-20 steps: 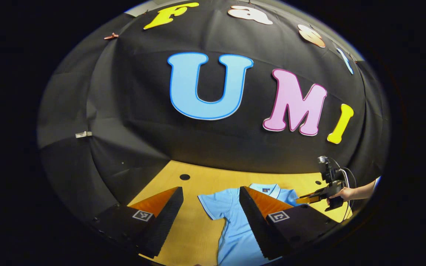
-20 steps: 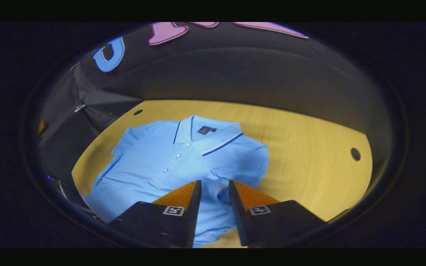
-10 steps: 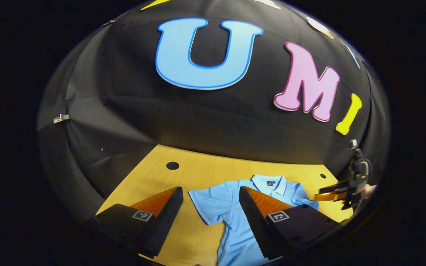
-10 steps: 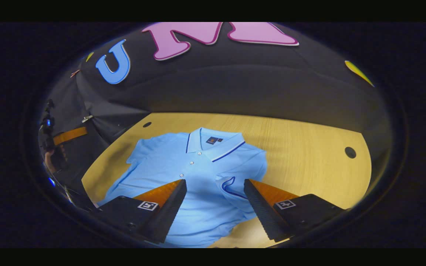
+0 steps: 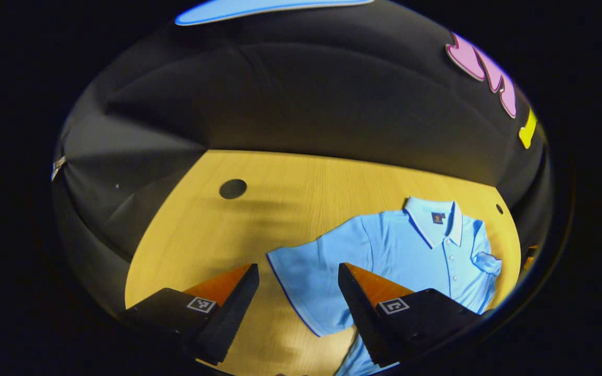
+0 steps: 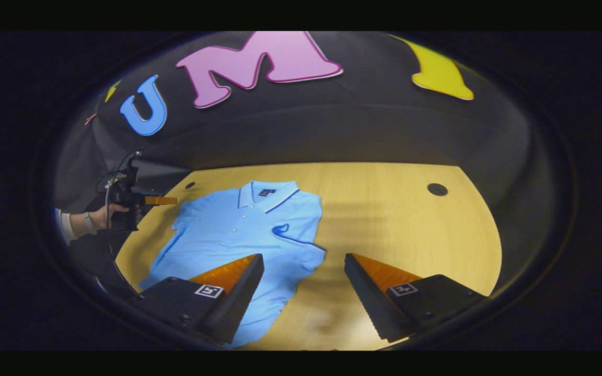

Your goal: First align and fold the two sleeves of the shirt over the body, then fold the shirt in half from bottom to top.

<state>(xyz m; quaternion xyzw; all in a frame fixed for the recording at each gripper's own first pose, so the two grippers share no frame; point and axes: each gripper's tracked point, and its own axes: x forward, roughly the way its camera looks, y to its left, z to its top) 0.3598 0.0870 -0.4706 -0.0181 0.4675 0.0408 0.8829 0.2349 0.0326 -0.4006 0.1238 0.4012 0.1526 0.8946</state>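
L gripper (image 5: 296, 274): fingers apart, hovering over flat sleeve at 6 o'clock. R gripper (image 6: 303, 263): fingers apart, nothing held. Light-blue cotton polo shirt (image 6: 238, 230) lying on yellow wooden table (image 6: 395, 219), one sleeve folded over.

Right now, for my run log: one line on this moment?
shirt: flat on table | right sleeve: folded | left sleeve: unfolded | left gripper: open | right gripper: open

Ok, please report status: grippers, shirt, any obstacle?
Both hand-held grippers open, left, right. Shirt flat on table; right sleeve folded over, left sleeve spread out. No obstacle.
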